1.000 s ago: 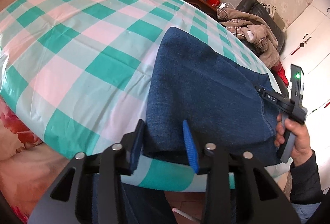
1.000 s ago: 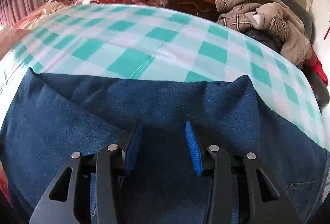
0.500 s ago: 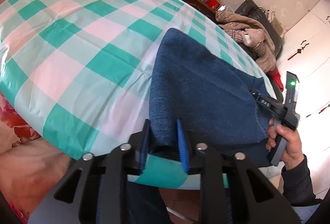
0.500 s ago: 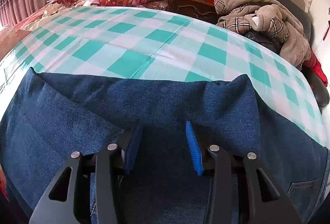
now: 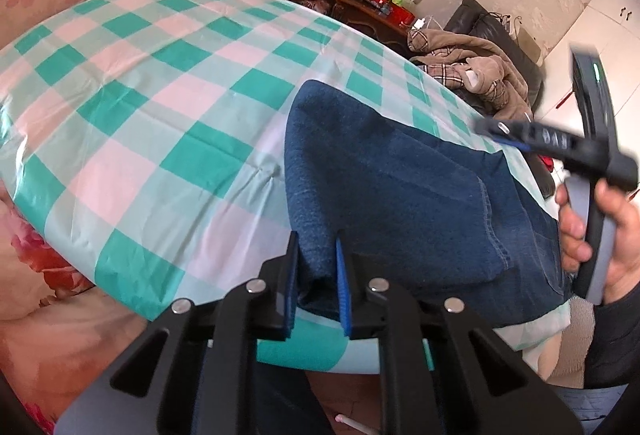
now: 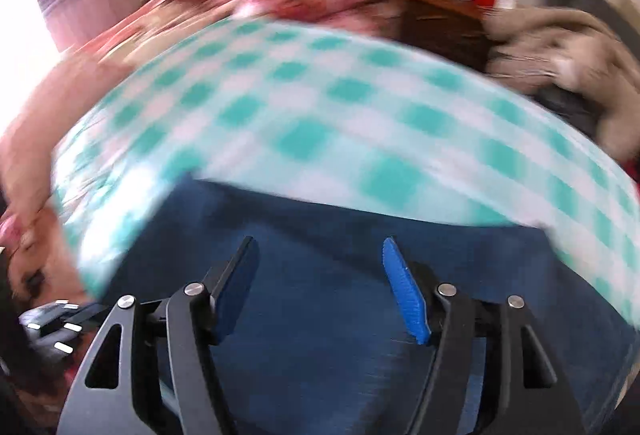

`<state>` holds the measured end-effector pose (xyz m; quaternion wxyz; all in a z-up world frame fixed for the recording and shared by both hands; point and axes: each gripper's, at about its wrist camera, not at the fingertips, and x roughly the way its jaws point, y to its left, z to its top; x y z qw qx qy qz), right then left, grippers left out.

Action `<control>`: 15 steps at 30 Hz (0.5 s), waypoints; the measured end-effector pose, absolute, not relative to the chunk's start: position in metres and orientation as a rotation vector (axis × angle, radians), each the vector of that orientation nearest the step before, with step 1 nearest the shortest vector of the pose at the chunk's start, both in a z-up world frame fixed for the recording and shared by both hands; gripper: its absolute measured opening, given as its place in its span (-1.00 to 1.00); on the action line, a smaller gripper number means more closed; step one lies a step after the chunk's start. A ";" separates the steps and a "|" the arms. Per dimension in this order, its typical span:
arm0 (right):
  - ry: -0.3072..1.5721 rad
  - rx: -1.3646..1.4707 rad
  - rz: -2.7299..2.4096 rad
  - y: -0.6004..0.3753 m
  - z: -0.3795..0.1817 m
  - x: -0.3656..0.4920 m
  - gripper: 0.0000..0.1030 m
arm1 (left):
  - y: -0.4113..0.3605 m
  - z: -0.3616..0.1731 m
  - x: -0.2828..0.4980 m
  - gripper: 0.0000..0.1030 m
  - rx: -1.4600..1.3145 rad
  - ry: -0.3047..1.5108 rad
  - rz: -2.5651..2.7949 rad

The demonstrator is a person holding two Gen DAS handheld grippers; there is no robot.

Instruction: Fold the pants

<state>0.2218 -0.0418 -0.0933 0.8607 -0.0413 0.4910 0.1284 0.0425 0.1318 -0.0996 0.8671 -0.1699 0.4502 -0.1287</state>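
Lifted off the jeans (image 5: 400,191), right gripper (image 6: 320,283) jaws have just opened.

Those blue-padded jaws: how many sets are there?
2. The left gripper is at the near table edge, clamped on the jeans. The right gripper hangs above the jeans, jaws apart and empty.

No lettering can be read anywhere; the right gripper's (image 5: 504,133) side marking is blurred.
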 end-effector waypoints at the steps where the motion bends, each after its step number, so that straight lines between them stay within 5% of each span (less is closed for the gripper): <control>1: 1.077 -0.075 0.318 -0.022 -0.096 0.227 0.23 | 0.132 -0.099 0.041 -0.69 -0.362 0.936 -0.266; 12: 1.249 -0.188 0.383 0.121 -0.143 0.264 0.21 | 0.101 -0.078 0.025 -0.71 -0.159 0.835 -0.233; 14: 1.212 -0.232 0.356 0.125 -0.144 0.262 0.06 | 0.100 -0.076 0.023 -0.71 -0.153 0.818 -0.242; 15: 1.194 -0.262 0.326 0.125 -0.144 0.260 -0.25 | 0.100 -0.076 0.023 -0.71 -0.153 0.814 -0.245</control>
